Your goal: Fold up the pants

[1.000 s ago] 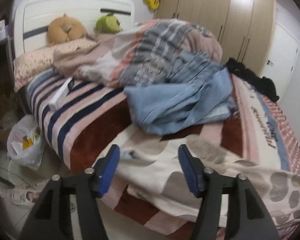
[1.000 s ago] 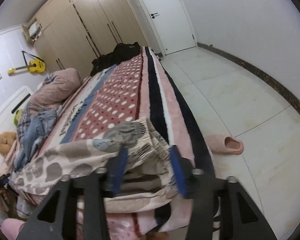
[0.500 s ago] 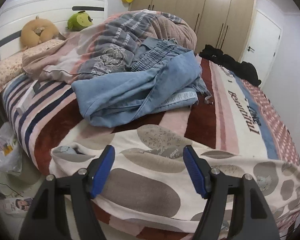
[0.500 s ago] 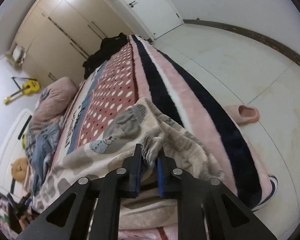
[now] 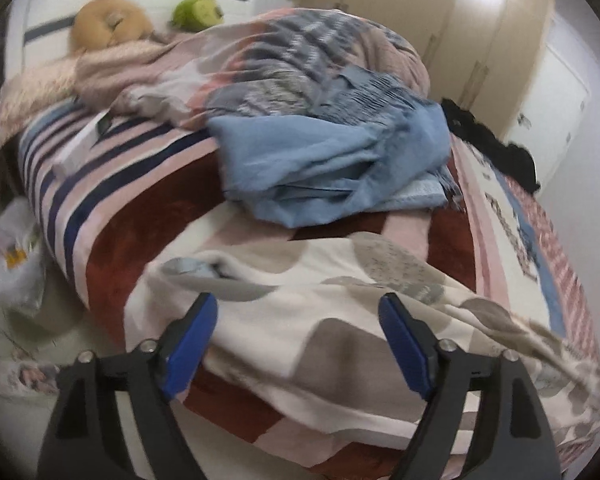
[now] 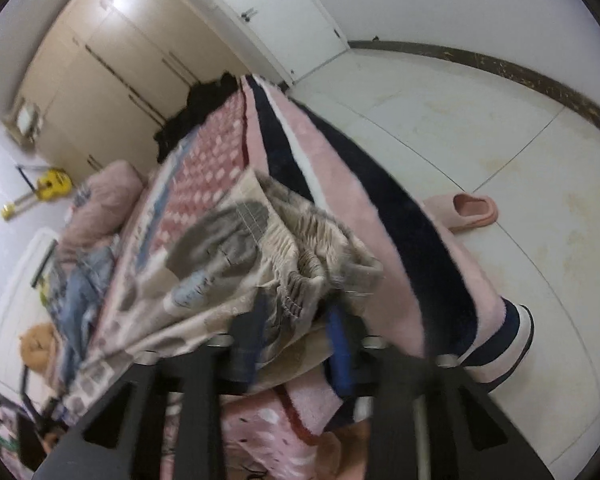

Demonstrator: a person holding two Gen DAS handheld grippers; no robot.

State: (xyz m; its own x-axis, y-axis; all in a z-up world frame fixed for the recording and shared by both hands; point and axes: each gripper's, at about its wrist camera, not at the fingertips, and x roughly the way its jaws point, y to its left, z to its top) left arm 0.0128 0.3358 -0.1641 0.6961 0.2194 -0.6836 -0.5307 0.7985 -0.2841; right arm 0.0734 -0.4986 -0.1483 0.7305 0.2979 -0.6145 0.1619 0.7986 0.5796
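The pants (image 5: 340,312) are cream with grey oval patches and lie spread across the near part of the bed. My left gripper (image 5: 298,344) is open, its blue pads hovering over the leg end near the bed's edge, holding nothing. In the right wrist view the gathered waistband (image 6: 308,248) bunches up between the blue pads of my right gripper (image 6: 298,332). The pads stand a little apart with cloth between them; the view is blurred, so I cannot tell whether they still grip it.
A crumpled blue garment (image 5: 332,168) and a bundled quilt (image 5: 284,60) lie further up the striped blanket (image 5: 112,184). Plush toys (image 5: 108,24) sit by the headboard. A plastic bag (image 5: 12,252) is on the floor at left. A pink slipper (image 6: 466,210) lies on the tiles at right.
My left gripper swung back toward the bed's edge and stayed open. My right gripper was shut on the waistband half a second ago; its pads now stand wider apart, and the view has tilted.
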